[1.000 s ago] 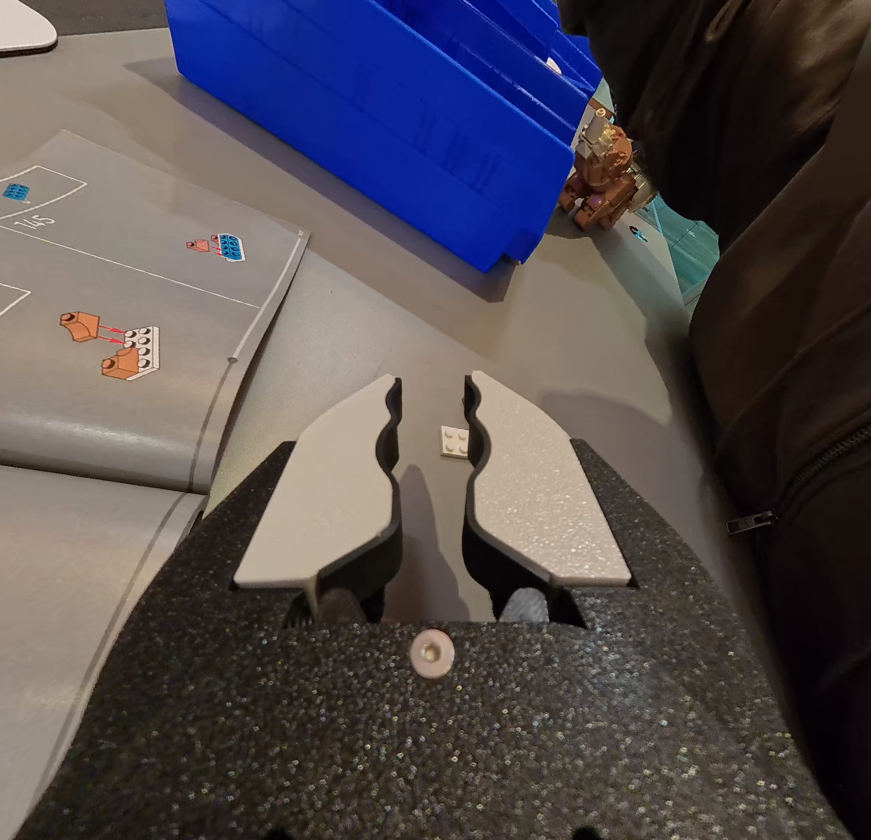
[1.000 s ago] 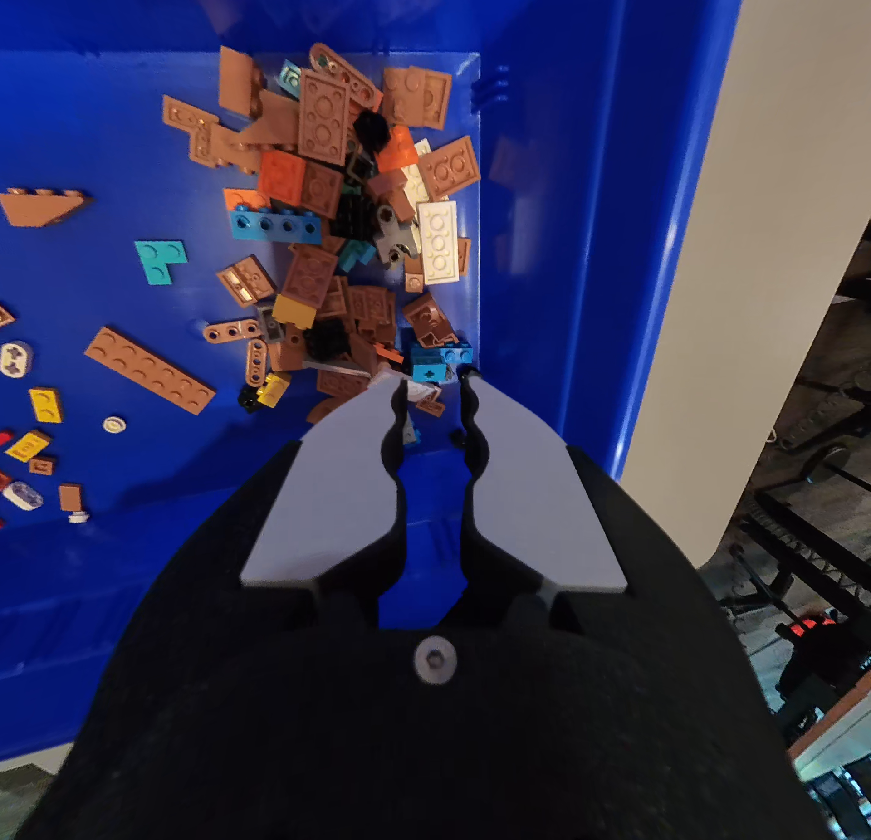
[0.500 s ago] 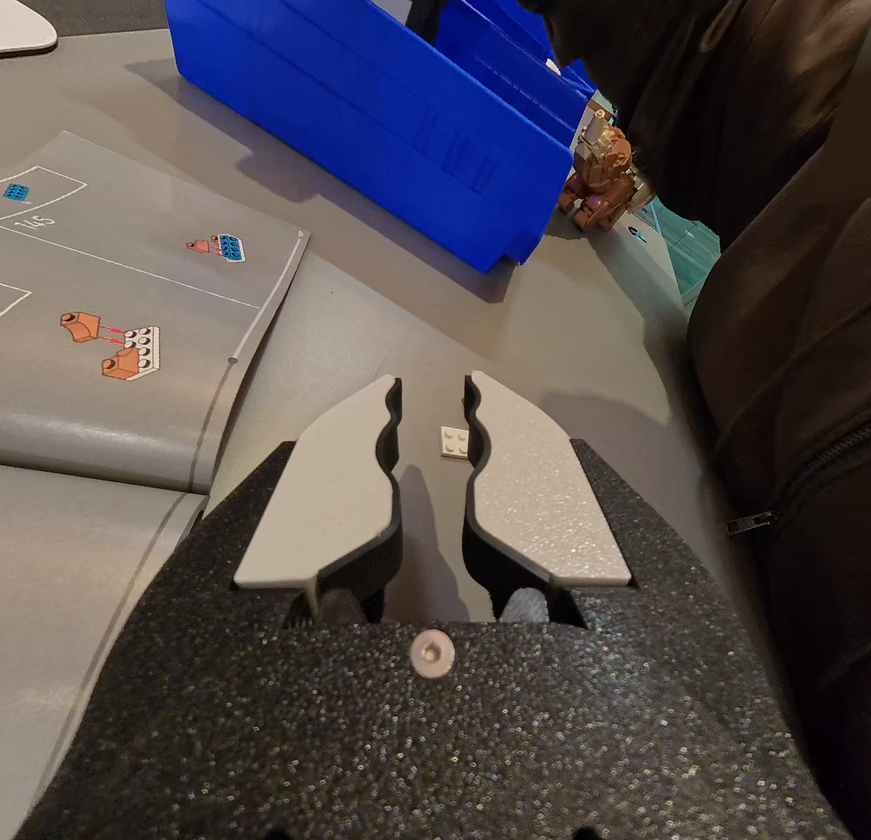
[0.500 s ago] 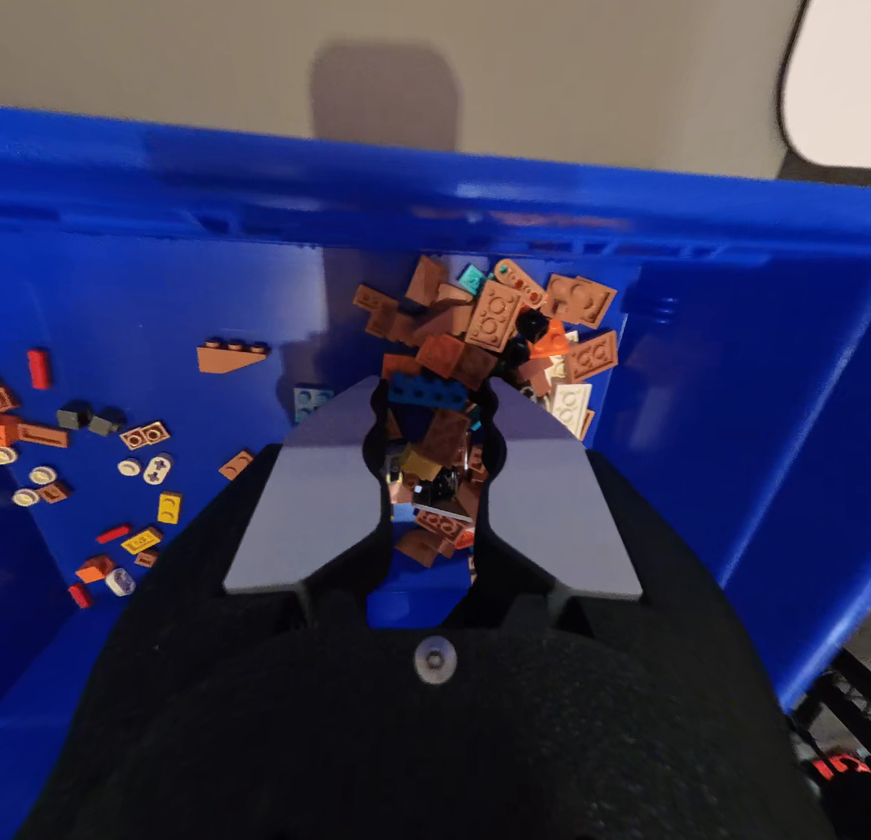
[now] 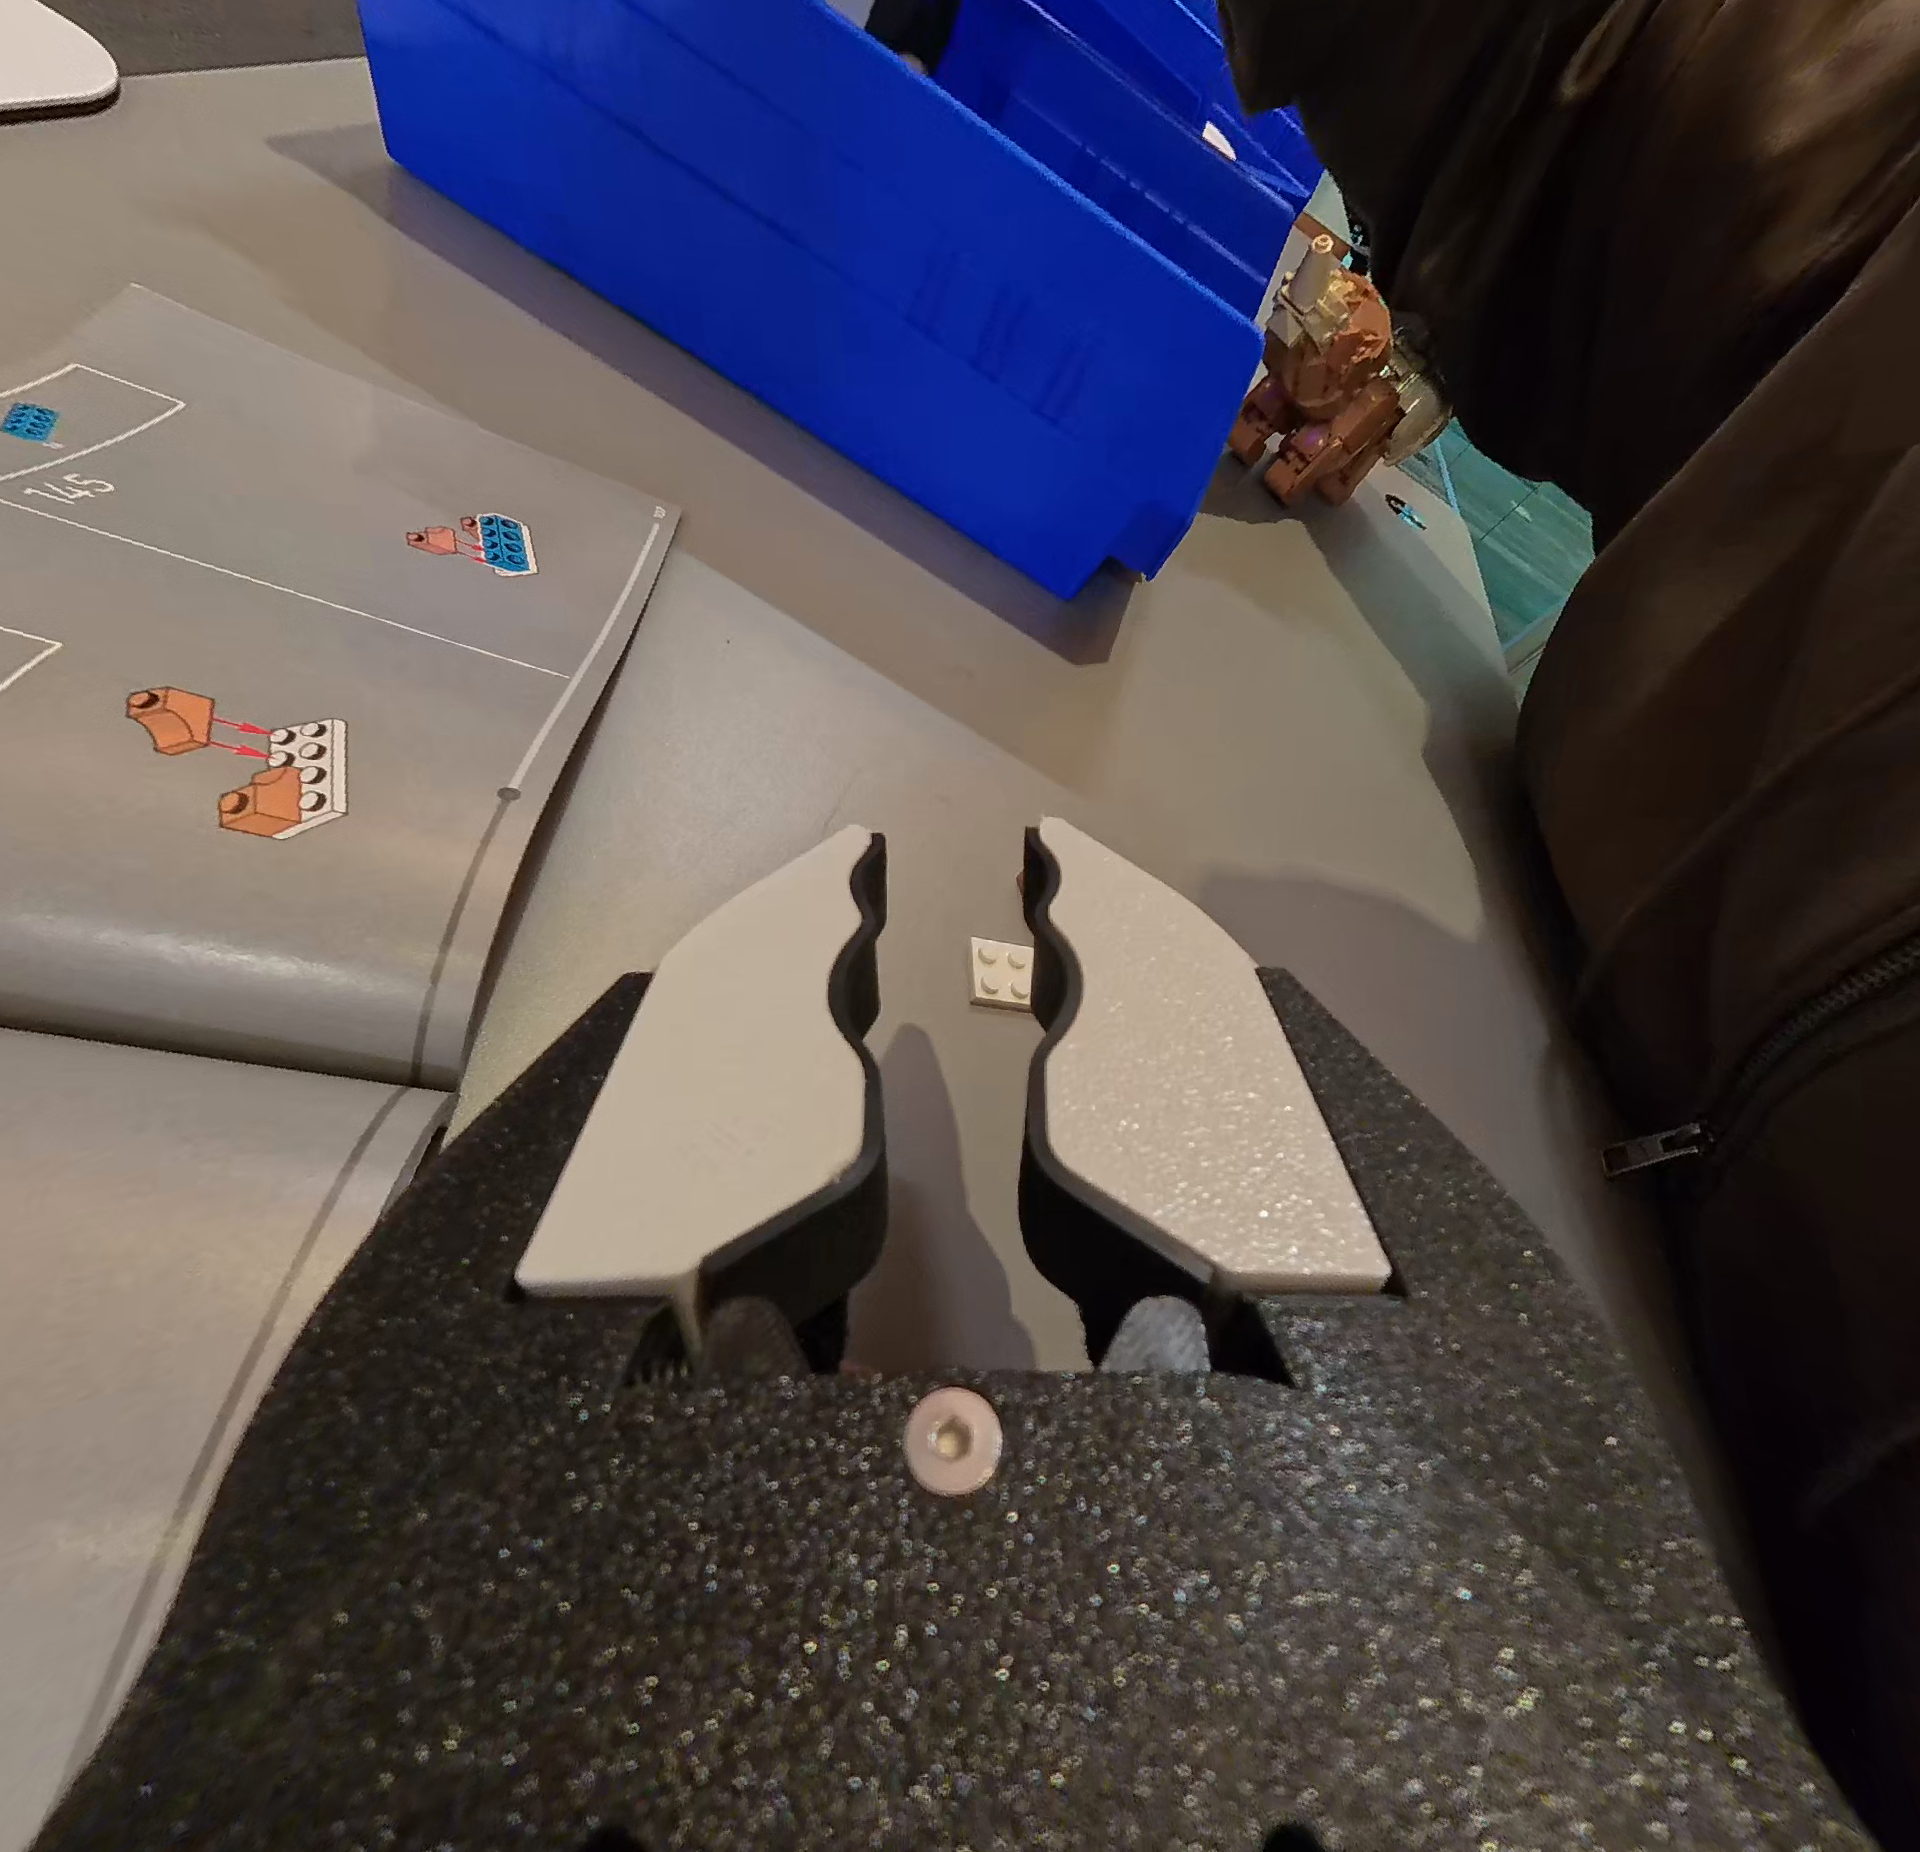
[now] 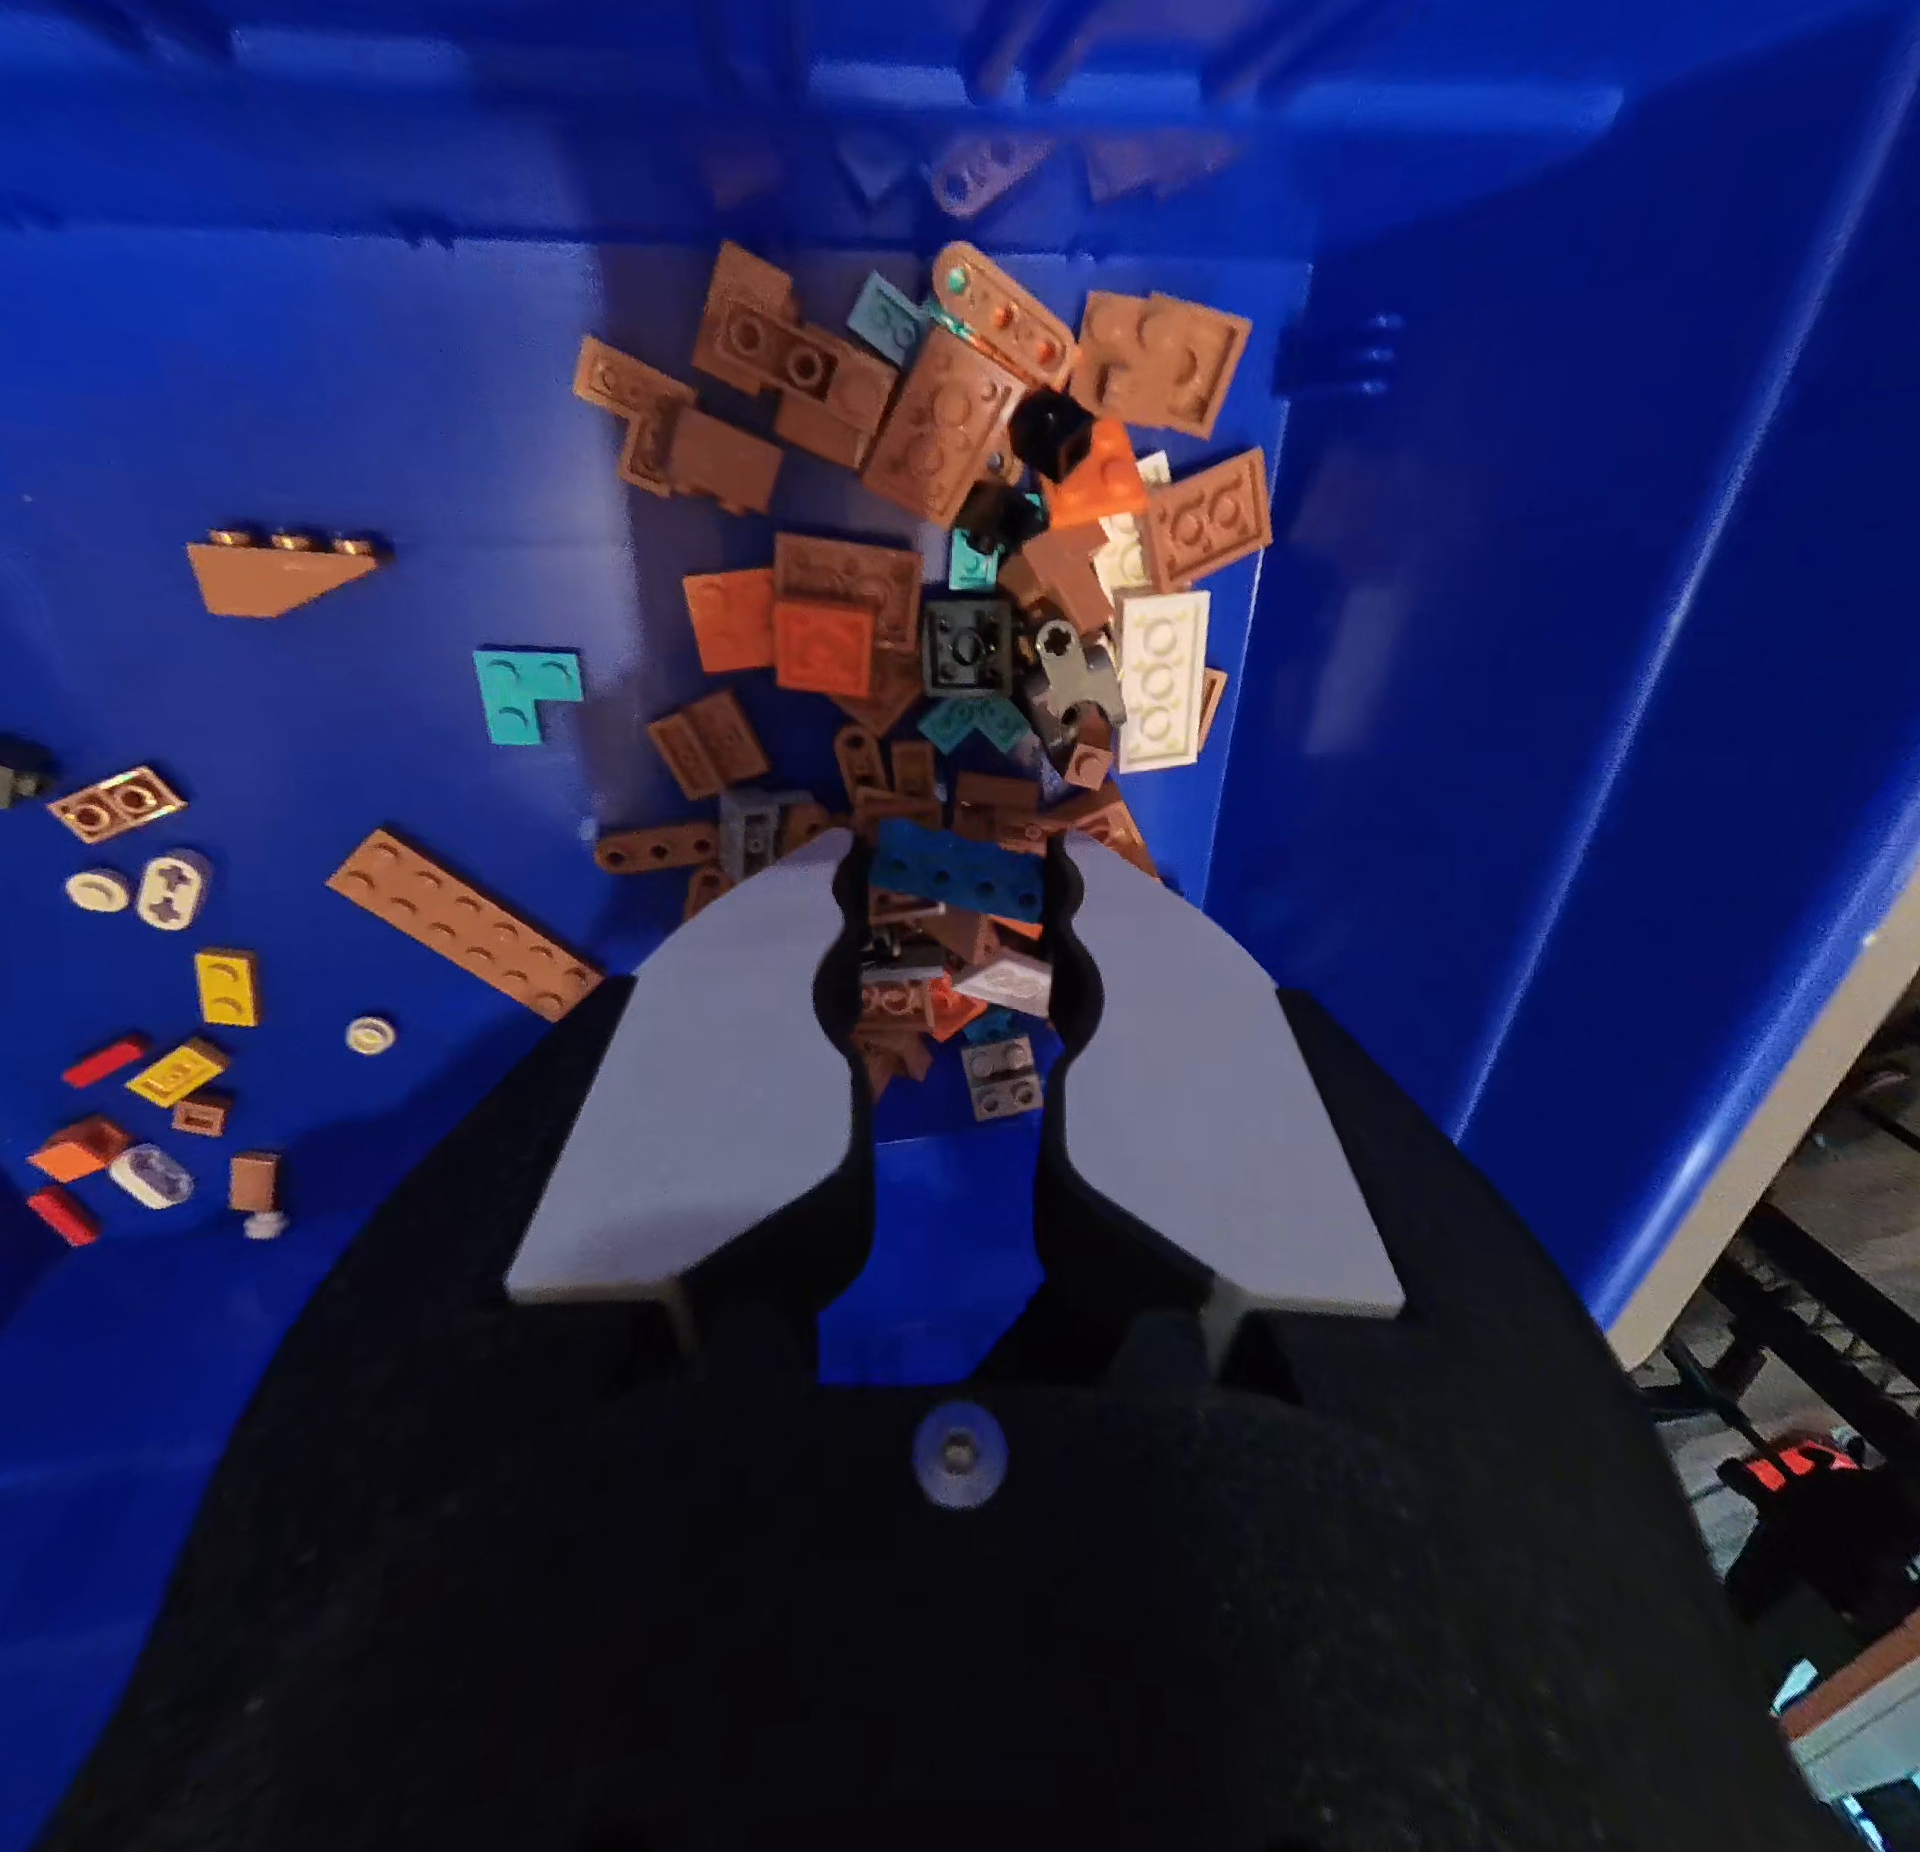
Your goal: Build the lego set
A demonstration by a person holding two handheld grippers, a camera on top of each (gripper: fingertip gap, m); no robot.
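R claw: jaws held part open, nothing gripped; tips are poised over the brick pile in the blue bin. Contact w/ the bricks can't be told from this view.
Between R tips: a blue holed brick is seen in the gap, w/ brown, orange & grey bits below it. Whether it is touched can't be told.
L claw: jaws part open, empty; held low over the grey table. Nothing is clamped.
Near L claw: 1 white 2x2 plate lies flat on the table, studs up, just beside the inner edge of the R-side finger; a tiny brown bit shows at that finger's tip.
Risk 1: a wrong piece, or 2 at once, may be pinched, since the pile is dense & overlapping.
Risk 2: thin plates may be pushed flat or skid on the bin floor if the tips are closed from above, not on the edges.
Risk 3: the white plate may be nudged away if the L claw is shifted.
Farther out: an open instruction booklet lies L of the L claw; a part-built brown model stands past the bin's corner. Loose pieces are scattered at L on the bin floor.
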